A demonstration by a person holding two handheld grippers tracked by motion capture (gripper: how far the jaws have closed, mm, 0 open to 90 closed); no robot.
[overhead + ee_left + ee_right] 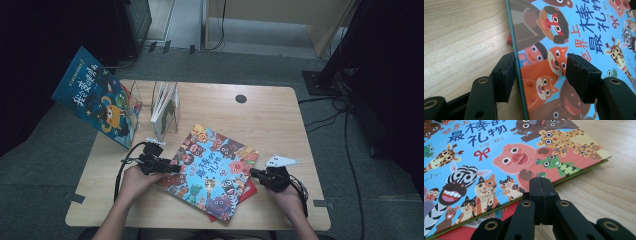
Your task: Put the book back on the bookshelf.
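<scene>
Near the front edge of the table, the animal book lies flat on a red book. Its side edge sits between the left gripper's wide-apart jaws. The right gripper, pressed shut and empty, rests against the book's other side. A weak pinch could let the book slip away.

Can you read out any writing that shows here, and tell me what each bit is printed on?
"世界上最棒的礼物": big blue and red title on the cover of the animal picture book lying flat on the table.
Small black line under the cats on that cover: too small to read.
Small marks beside the red bow there: too blurred to read.
Yellow title on the dark blue book propped at the table's far left: too blurred to read.
</scene>
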